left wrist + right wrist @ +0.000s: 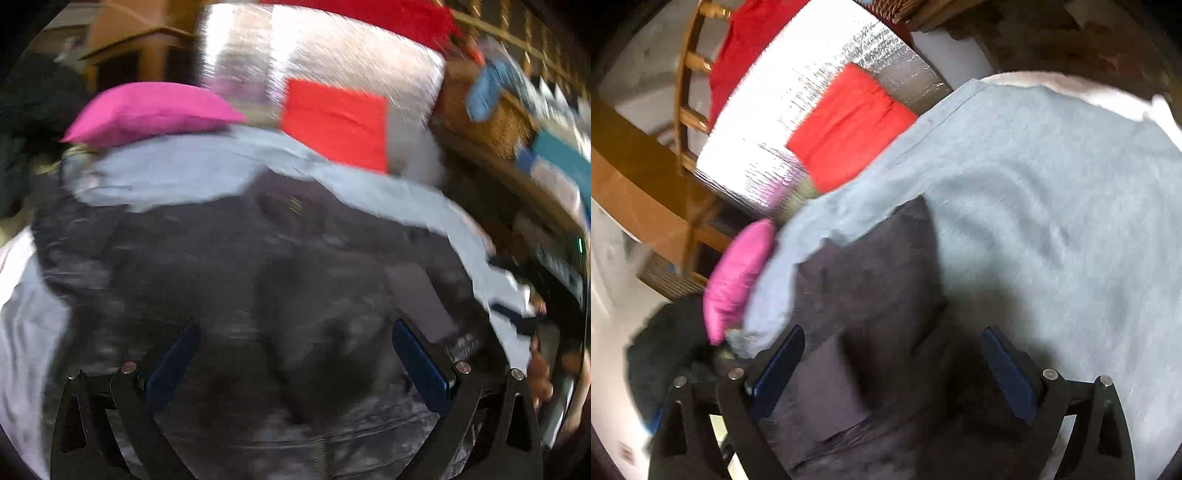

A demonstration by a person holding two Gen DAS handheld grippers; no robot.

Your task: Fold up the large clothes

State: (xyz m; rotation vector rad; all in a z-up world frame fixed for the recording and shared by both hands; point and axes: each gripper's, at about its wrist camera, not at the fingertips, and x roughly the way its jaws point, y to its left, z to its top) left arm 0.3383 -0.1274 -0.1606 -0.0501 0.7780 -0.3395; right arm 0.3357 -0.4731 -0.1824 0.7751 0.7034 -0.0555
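**Both grippers spread wide above a dark garment on a pale blue sheet**

The dark grey garment (258, 280) lies spread on a light blue sheet (177, 170), and both views are smeared by motion blur. In the left wrist view the left gripper (295, 365) has its blue-padded fingers (421, 365) spread far apart with nothing between them, and the garment fills the space below and ahead. The garment's far edge runs irregularly across the sheet, leaving a bare band of blue beyond it. Past that band sit a pink cushion (147, 110) at the left and a red cushion (336, 122) near the middle, both in front of a silver foil-faced panel (325, 51). To the right the sheet ends near a wicker basket (491, 122) on wooden shelving.

In the right wrist view the right gripper (890, 373) is likewise released, fingers (1008, 373) wide, empty. The garment (864, 295) lies between and ahead of them, a folded corner reaching toward the sheet's seam. To its right the blue sheet (1052, 221) stretches broad and bare. The pink cushion (738, 277) sits at the sheet's left edge, the red cushion (849, 125) against the foil panel (798, 99), with a wooden chair (690, 85) behind.

A small pale mark shows on the garment in the left view, too blurred to read; no other writing is legible.
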